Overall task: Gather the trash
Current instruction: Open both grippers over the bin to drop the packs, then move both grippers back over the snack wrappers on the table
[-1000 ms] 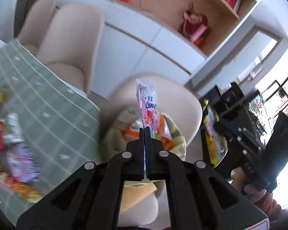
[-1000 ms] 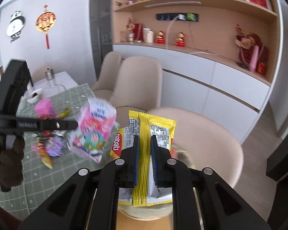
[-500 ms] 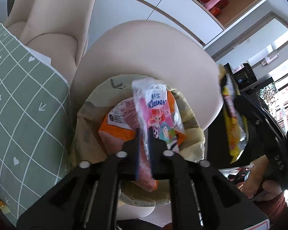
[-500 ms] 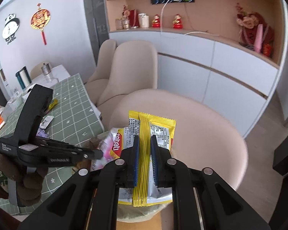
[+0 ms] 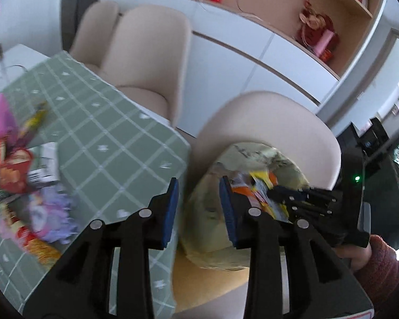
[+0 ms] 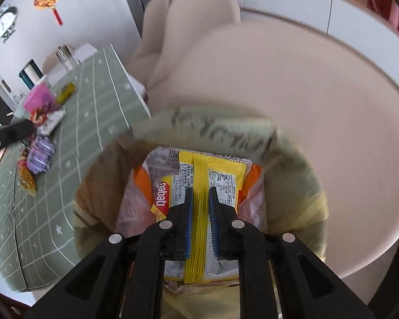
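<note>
The right gripper (image 6: 198,219) pinches a yellow wrapper (image 6: 199,186) between its fingers, low inside the mouth of the pale green bag (image 6: 292,159) on the beige chair (image 6: 332,106). The left gripper (image 5: 199,210) hangs with fingers wide and bare, near the bag's left edge. More wrappers (image 5: 26,186) lie on the green checked surface (image 5: 106,133) at left.

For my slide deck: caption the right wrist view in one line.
Right gripper holds a yellow snack wrapper over the open trash bag on a beige chair.
</note>
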Demonstrator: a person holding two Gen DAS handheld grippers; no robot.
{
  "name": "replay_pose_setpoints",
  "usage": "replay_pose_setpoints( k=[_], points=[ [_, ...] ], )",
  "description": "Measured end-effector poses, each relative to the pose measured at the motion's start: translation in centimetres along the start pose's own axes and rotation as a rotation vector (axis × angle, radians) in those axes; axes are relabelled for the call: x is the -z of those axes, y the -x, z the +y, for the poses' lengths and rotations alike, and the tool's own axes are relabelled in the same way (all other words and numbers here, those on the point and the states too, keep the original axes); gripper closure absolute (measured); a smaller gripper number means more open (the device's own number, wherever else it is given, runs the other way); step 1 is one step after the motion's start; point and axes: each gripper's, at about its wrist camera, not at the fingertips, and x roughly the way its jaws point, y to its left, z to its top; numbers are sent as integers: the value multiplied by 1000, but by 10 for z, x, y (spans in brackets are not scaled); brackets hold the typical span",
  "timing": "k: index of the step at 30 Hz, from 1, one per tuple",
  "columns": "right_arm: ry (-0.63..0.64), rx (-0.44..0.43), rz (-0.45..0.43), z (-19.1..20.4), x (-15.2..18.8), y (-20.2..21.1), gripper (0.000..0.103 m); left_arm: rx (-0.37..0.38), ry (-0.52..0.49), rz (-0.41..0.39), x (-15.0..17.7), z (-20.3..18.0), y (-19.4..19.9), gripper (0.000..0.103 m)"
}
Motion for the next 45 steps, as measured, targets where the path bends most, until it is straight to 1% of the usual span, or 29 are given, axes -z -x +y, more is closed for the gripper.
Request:
replay_pose_setpoints(
  k=[2,6,9,11,14,16,17,18,23,25,28,29,30,31,34,35,38,41,43,45],
  points=[
    [-11,0,22,0,7,-4,90,-16,10,-16,5,6,6,71],
    [-39,4,61,-3,14,-8,90,-33,39,-7,12,19,15,71],
    [-56,3,42,-1,15,-3,90,-50,50,-2,20,28,23,71],
    [-50,19,18,4,15,4,89,-59,63,3,23,34,28,71],
    [-42,23,-11,8,19,17,87,-77,80,-8,26,45,40,71],
    [-43,15,-18,10,22,25,79,-78,93,-12,29,52,48,71],
    [-43,18,-23,11,23,28,68,-81,98,-15,30,54,51,71],
    [-45,24,-41,13,26,34,63,-84,104,-21,32,59,56,71],
    [-87,21,-135,12,32,67,61,-84,137,-67,40,78,82,66],
    [-103,32,-184,10,32,84,58,-107,166,-89,44,90,91,66],
    [-119,22,-264,10,31,108,56,-143,231,-128,50,113,105,66],
    [-119,16,-294,13,31,115,52,-153,243,-140,52,119,109,66],
    [-114,2,-333,18,31,123,49,-171,255,-154,55,129,114,66],
    [-112,-4,-349,24,30,127,49,-186,261,-163,59,139,119,66],
    [-107,6,-326,45,30,131,49,-214,271,-176,66,174,125,66],
    [-110,21,-317,58,31,132,49,-224,275,-178,67,184,126,66],
    [-91,22,-295,90,33,126,49,-239,320,-178,71,229,122,66],
    [-68,2,-268,117,36,113,49,-215,364,-167,76,260,114,65],
    [-81,-23,-257,135,38,100,49,-171,364,-159,77,270,106,64],
    [-77,-26,-249,151,40,91,49,-131,349,-152,75,275,100,63]
  ],
)
